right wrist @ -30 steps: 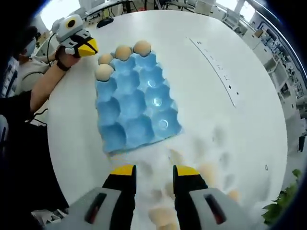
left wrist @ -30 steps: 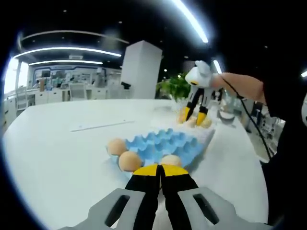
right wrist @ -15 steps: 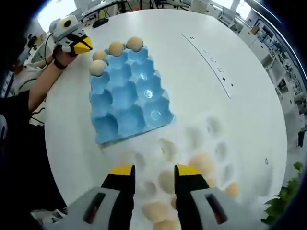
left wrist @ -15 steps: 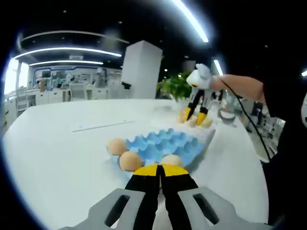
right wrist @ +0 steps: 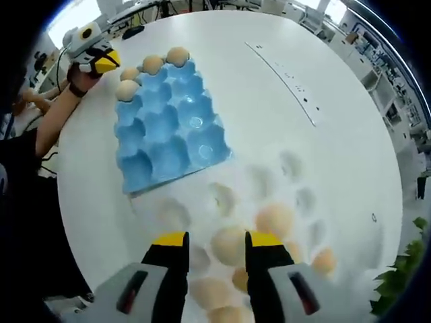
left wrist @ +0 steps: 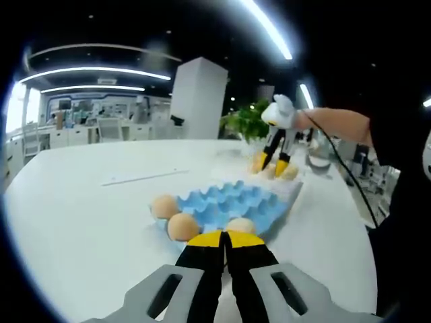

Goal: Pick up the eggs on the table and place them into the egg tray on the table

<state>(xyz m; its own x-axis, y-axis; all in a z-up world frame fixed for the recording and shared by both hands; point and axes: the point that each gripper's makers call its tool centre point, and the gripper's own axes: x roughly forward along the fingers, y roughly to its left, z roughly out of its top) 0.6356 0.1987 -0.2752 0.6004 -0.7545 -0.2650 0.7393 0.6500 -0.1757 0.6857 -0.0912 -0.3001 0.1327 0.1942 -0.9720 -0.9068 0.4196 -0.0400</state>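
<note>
The blue egg tray (left wrist: 232, 200) lies on the white table (left wrist: 81, 222) with three eggs along its near end; one egg (left wrist: 182, 226) sits just beyond my left gripper (left wrist: 225, 238), which is shut with nothing in it. From above, the same blue egg tray (right wrist: 161, 128) has these eggs (right wrist: 126, 89) in its far row, beside the left gripper (right wrist: 101, 60) held in a hand. My right gripper (right wrist: 217, 240) is open above a clear tray (right wrist: 296, 168) holding several loose eggs. One egg (right wrist: 229, 245) shows between its jaws; contact cannot be told.
A thin ruler-like strip (right wrist: 283, 84) lies on the table (right wrist: 350, 134) beyond the trays. A green plant (left wrist: 246, 122) and a glass jar (left wrist: 318, 156) stand at the table's far edge. The person's sleeve (left wrist: 404, 202) fills the right side.
The right gripper has moved toward the loose eggs, and one now sits between its jaws. The left gripper has stayed still.
</note>
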